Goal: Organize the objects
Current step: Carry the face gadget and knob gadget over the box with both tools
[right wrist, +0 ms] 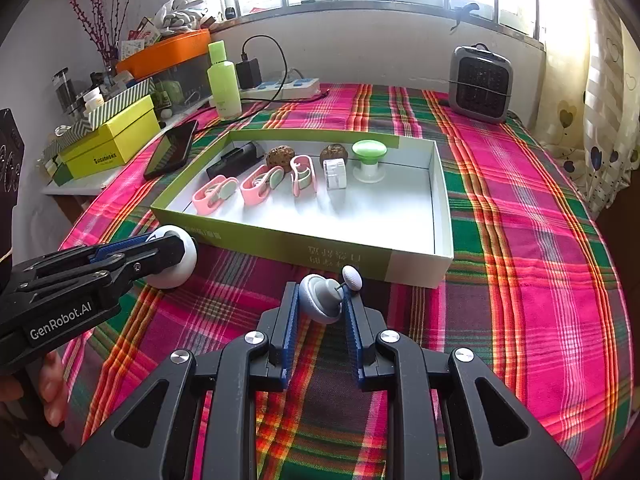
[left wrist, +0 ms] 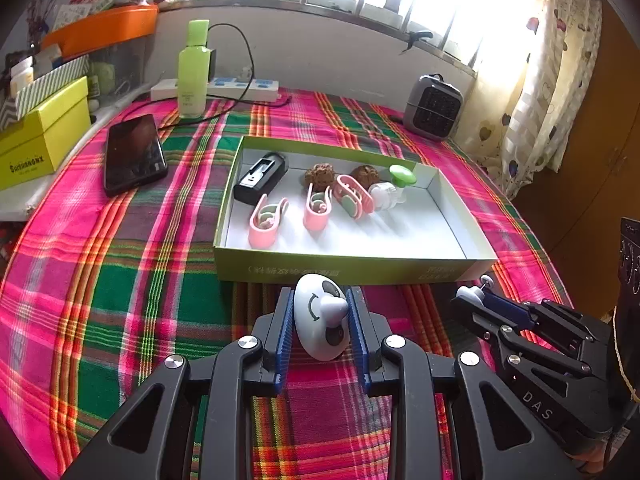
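Panda-faced egg [left wrist: 322, 322], white glossy plastic, sits clamped in the left gripper [left wrist: 320, 320] just in front of the near wall of the tray [left wrist: 352, 270], low over the plaid cloth [left wrist: 120, 280]. Jaws closed on its flanks, ribbed blue pads [left wrist: 285, 328] bearing either side of the nose bump. Likely light and hollow; the smooth curved shell could squirt out of a flat grip, so the widest part of the body, as taken now, looks the best hold.

Right of it, the right gripper [right wrist: 322, 300] has its jaws shut on a small grey-white domed knob [right wrist: 320, 298] with a thin pin and a white bead [right wrist: 352, 277] at its tip. The pin looks fragile; hold by the dome, not the stem.

Tray: shallow card box, green outside, white matte inside. Contents, left to right in the left wrist view:
- black boxy plastic piece [left wrist: 260, 178]
- three pink looped clips [left wrist: 267, 222], springy-looking, with pale green inserts
- two brown knobbly lumps [left wrist: 320, 176], rough surface
- clear ribbed cylinder [left wrist: 386, 196] beside a green-capped stand [left wrist: 402, 176]

Near half of the tray floor is bare. Bench cloth is woven, slightly rumpled.
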A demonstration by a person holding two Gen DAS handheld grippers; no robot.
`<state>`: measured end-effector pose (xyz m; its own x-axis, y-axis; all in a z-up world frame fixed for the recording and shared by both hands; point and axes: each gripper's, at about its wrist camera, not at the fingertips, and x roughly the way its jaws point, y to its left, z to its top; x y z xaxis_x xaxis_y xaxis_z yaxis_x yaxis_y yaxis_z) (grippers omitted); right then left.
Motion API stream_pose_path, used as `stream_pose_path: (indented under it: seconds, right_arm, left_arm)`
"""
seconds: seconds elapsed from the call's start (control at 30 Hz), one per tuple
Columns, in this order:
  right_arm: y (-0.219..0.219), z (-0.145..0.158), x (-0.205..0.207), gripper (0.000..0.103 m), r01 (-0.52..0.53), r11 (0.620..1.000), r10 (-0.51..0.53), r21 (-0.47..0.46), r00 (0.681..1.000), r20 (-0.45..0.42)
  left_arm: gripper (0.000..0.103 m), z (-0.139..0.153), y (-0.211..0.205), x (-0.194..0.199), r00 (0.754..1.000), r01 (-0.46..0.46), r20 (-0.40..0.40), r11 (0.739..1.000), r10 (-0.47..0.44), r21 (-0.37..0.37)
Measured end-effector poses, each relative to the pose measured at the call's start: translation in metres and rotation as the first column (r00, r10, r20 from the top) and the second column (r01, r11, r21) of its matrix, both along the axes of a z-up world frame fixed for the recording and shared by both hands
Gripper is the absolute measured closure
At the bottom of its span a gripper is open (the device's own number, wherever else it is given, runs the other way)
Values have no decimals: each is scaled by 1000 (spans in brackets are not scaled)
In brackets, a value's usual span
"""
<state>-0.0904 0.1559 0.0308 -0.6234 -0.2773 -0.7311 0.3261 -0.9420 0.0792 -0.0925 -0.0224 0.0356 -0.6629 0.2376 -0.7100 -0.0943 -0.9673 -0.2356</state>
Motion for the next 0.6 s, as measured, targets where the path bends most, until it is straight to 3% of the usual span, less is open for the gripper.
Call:
stream_pose_path:
  seconds: [0.6]
  right_arm:
    - [8,20,-15,80,16,1000,-16,-5,999,-44]
  left_arm:
    - [79,22,19,-18,998,43,-37,999,-44,-11]
